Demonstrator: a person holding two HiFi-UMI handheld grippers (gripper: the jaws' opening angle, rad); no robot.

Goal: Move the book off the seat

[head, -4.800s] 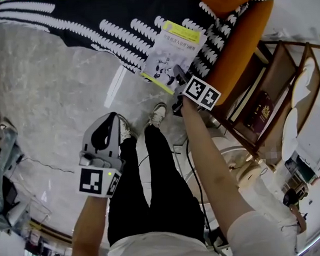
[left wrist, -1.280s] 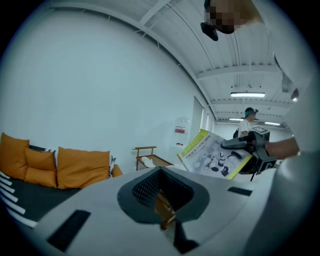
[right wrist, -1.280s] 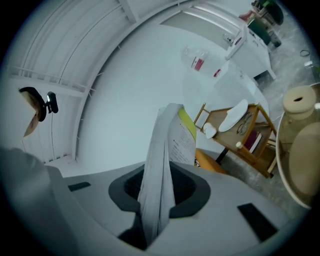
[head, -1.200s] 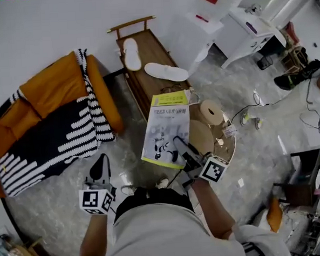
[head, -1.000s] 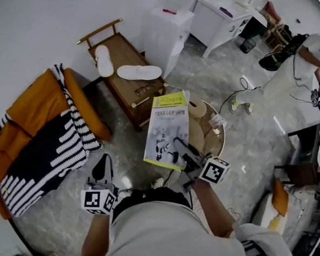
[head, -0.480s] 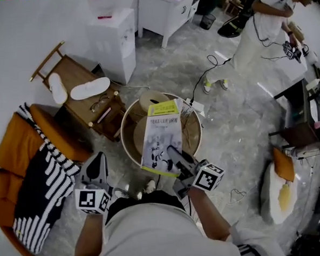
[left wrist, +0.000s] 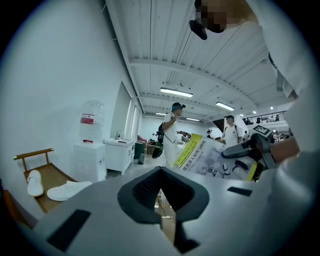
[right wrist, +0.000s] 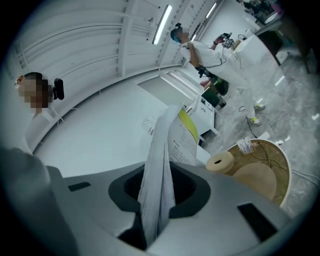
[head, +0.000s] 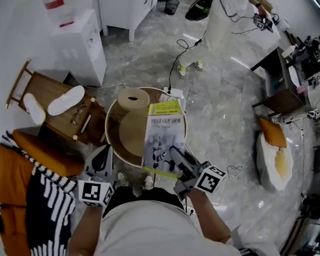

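Directly under book: round table, paper roll. Right fingers clamp book; left fingers closed.

A tan roll sits on the round table (white slippers lie on the bench beside).

- My left gripper fills the bottom of the view, jaws together, nothing between them.
- Up and to the right of the claw, the right gripper clamps the book, whose yellow band tilts upward.
- Left of the claw I see a water dispenser and a wooden bench bearing white slippers.
- Straight beyond the claw, two people stand well off.
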